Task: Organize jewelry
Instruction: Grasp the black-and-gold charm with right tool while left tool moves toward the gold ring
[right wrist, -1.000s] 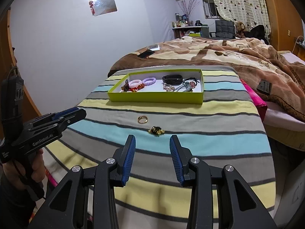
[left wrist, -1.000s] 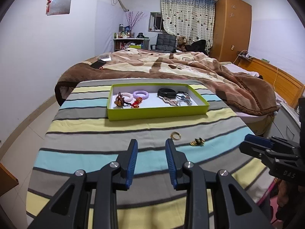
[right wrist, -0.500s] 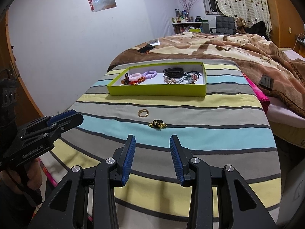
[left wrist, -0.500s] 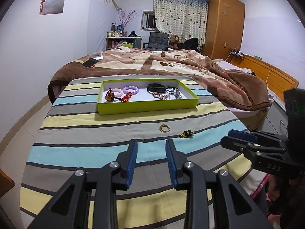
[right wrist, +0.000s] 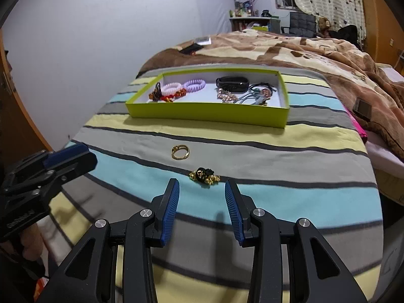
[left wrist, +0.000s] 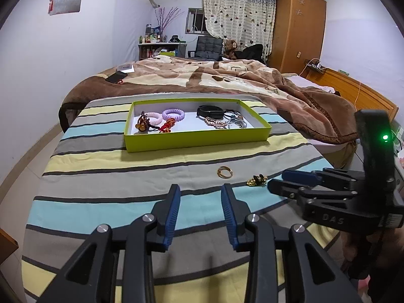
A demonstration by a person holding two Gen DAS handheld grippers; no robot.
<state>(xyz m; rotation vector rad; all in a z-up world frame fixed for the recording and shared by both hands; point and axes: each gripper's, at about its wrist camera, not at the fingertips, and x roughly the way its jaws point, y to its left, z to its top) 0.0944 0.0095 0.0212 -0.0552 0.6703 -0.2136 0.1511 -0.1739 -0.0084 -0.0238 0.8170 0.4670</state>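
The right gripper [right wrist: 202, 202] is held wide apart and empty, just short of one black-and-gold beaded charm [right wrist: 205, 174] on the striped cloth [right wrist: 277, 192]. The left gripper [left wrist: 199, 207] is likewise spread and empty. One thin gold ring [right wrist: 180, 151] lies near the charm. Beyond, one rectangular lime-green cardboard tray [right wrist: 209, 112] contains two coiled hair ties and other pieces.

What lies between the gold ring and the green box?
Only bare striped cloth lies between the gold ring and the green box, seen clearly in the right wrist view.
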